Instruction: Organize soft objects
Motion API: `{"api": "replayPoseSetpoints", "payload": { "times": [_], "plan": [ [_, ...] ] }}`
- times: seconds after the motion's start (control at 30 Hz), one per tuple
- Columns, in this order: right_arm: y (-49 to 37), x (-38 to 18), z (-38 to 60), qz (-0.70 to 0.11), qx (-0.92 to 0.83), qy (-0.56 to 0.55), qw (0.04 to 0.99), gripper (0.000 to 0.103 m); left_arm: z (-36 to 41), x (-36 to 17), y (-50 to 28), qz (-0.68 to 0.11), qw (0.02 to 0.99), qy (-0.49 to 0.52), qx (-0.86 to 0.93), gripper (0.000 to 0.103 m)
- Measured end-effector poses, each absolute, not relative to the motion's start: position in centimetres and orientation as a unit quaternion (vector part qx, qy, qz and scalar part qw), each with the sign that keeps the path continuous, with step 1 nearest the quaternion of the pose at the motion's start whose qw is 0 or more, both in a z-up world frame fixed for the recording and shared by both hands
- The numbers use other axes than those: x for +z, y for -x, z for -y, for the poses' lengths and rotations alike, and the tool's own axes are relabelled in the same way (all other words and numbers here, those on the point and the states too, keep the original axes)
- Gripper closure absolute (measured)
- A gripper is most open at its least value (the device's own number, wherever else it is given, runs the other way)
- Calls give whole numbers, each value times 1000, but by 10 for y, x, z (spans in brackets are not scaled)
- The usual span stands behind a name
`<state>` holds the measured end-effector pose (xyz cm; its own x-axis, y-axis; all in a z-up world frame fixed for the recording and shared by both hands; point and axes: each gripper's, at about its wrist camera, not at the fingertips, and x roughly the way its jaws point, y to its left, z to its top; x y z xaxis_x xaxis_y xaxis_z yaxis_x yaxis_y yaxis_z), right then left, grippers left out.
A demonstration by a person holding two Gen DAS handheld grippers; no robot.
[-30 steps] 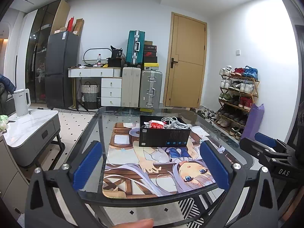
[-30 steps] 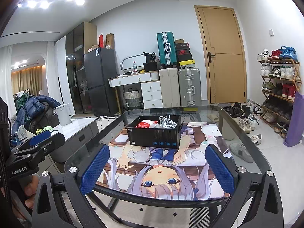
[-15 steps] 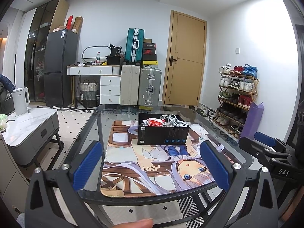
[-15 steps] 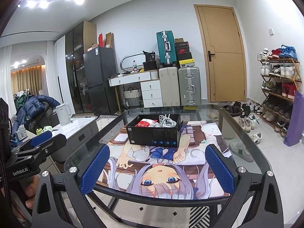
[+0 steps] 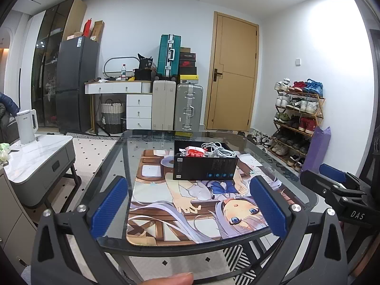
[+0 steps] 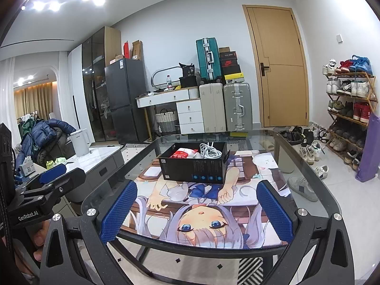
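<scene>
Soft objects already sit inside one black box (image 5: 205, 165) on the printed mat (image 5: 190, 204) at the far middle of the glass tabletop (image 5: 114, 166): one coil of white cable (image 5: 217, 150) on the right, one smaller red-and-white packet (image 5: 194, 151) on the left. Both the left gripper (image 5: 187, 204) and the right gripper (image 6: 198, 210) hang at the near edge, fingers spread wide and empty. Any further reach should, I judge, come down over the box's open top, clear of its near wall.

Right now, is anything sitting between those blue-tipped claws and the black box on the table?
No. In both wrist views only bare printed desk mat lies between the black box and the left gripper or right gripper.
</scene>
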<state>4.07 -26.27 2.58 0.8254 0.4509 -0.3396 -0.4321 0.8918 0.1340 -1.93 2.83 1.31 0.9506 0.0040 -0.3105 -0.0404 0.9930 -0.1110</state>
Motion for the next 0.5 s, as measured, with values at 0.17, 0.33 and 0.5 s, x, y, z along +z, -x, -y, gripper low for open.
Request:
{"api": "replayPoseSetpoints", "payload": {
  "times": [0.17, 0.33, 0.5],
  "plan": [
    [-40, 25, 262, -184, 234, -23, 954, 1, -29, 13, 18, -158, 986, 57, 9, 0],
    [-41, 24, 261, -184, 233, -23, 955, 1, -30, 11, 17, -158, 986, 56, 6, 0],
    [-39, 23, 260, -183, 235, -19, 954, 1, -29, 12, 17, -158, 986, 56, 7, 0]
  ]
}}
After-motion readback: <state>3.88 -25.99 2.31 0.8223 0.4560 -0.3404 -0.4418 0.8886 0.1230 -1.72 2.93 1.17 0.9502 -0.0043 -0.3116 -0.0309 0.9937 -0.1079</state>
